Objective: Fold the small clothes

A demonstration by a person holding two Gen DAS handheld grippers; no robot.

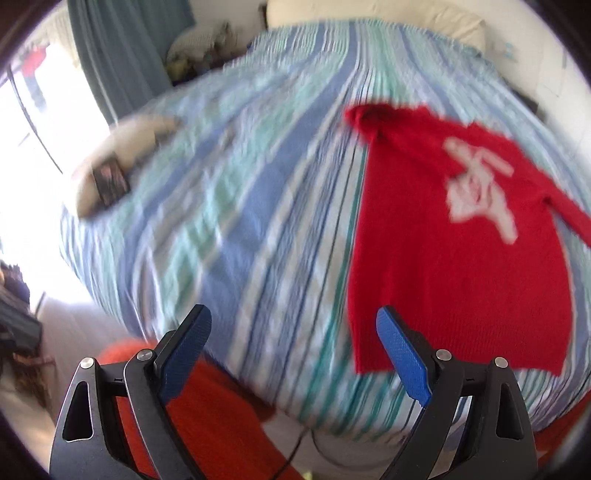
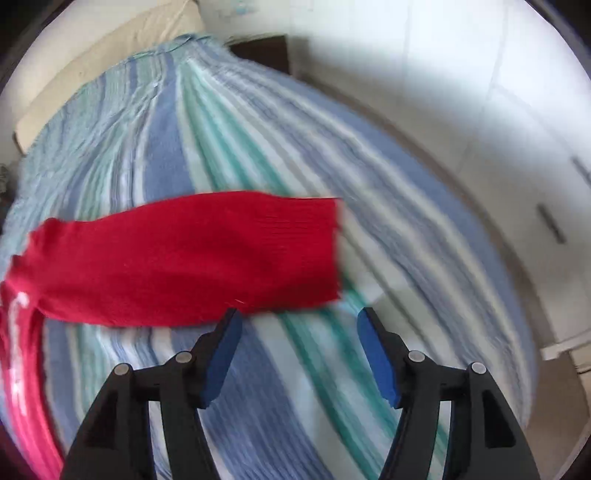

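Observation:
A small red knit sweater [image 1: 454, 236] with a white motif lies flat on the blue, green and white striped bedspread [image 1: 240, 206]. One sleeve looks folded over its left side. My left gripper [image 1: 293, 325] is open and empty, hovering near the sweater's bottom left hem. In the right wrist view the other red sleeve [image 2: 192, 258] stretches out sideways across the bedspread [image 2: 332, 184]. My right gripper [image 2: 299, 325] is open and empty, just in front of that sleeve's cuff end. Both views are motion-blurred.
A cream pillow [image 1: 376, 18] lies at the head of the bed. A pale cushion with a dark object [image 1: 110, 177] sits at the bed's left edge. An orange-red item [image 1: 207, 410] lies below the bed's near edge. White wardrobe doors [image 2: 517, 129] stand to the right.

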